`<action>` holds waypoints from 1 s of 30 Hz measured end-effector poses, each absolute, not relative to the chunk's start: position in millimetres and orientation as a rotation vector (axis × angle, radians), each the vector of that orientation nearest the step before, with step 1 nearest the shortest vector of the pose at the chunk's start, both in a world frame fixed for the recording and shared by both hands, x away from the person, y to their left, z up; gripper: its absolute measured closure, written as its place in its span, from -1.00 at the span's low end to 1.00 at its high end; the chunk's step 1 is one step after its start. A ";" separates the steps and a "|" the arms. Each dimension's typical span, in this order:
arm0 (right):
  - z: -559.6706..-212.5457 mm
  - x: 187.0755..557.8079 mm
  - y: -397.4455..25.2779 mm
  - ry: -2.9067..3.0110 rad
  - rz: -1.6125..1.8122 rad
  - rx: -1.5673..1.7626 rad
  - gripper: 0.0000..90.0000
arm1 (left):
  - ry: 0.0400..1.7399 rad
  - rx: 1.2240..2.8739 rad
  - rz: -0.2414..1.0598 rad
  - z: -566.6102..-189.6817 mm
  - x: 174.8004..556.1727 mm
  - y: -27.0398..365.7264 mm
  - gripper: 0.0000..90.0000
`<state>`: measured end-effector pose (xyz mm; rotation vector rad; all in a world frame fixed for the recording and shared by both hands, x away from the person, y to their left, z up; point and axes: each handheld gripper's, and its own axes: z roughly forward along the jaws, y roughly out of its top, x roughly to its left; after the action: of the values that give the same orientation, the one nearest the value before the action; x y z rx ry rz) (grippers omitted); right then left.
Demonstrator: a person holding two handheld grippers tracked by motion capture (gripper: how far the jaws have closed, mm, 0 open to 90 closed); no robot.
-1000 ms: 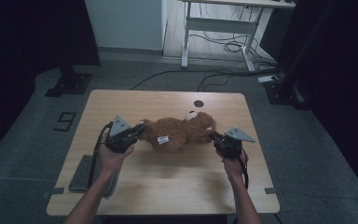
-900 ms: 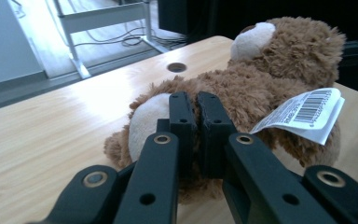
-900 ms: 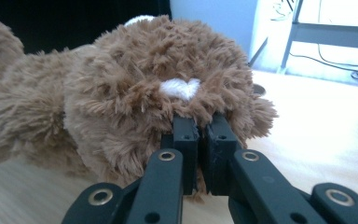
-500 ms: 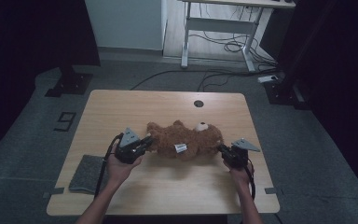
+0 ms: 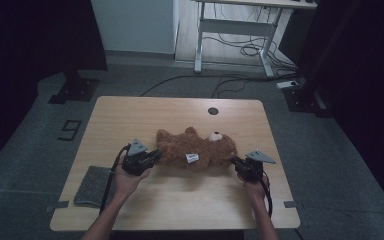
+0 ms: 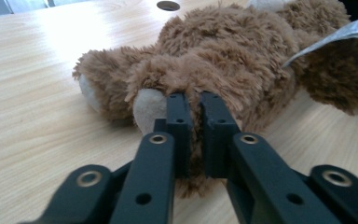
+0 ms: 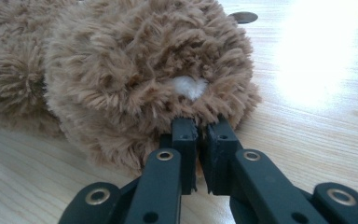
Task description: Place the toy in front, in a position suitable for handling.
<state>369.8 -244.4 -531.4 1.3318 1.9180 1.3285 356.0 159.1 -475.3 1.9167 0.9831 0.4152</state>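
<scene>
Both grippers, left gripper (image 6: 193,100) and right gripper (image 7: 200,126), are clamped on the teddy bear (image 5: 195,149): soft, light, limp plush; end holds suit it.

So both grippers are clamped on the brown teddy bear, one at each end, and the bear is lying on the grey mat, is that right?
Not quite. The left gripper and right gripper are clamped on the teddy bear, one at each end, but it lies on the bare wooden table. The high view shows the grey mat off to the left.

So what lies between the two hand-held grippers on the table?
The brown teddy bear spans the whole stretch in the high view, the left hand-held gripper shut on one end, the right hand-held gripper on the other.
</scene>
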 end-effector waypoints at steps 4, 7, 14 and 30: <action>-533.3 365.0 -248.2 1.907 1.371 1.339 0.83 | 1.002 1.899 0.414 -471.3 344.6 170.7 0.00; -534.1 360.4 -251.2 1.916 1.382 1.339 0.81 | 1.032 1.864 0.428 -468.9 330.1 189.8 -0.20; -535.1 355.3 -253.9 1.908 1.410 1.346 0.79 | 1.083 1.881 0.538 -472.4 306.0 214.1 -0.28; -538.9 349.0 -255.9 1.889 1.436 1.355 0.77 | 1.239 1.946 0.590 -501.5 291.3 244.5 -0.40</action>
<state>349.0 -255.9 -538.9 1.3554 1.8893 1.4358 291.3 244.5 -501.5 1.9463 1.2394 0.5895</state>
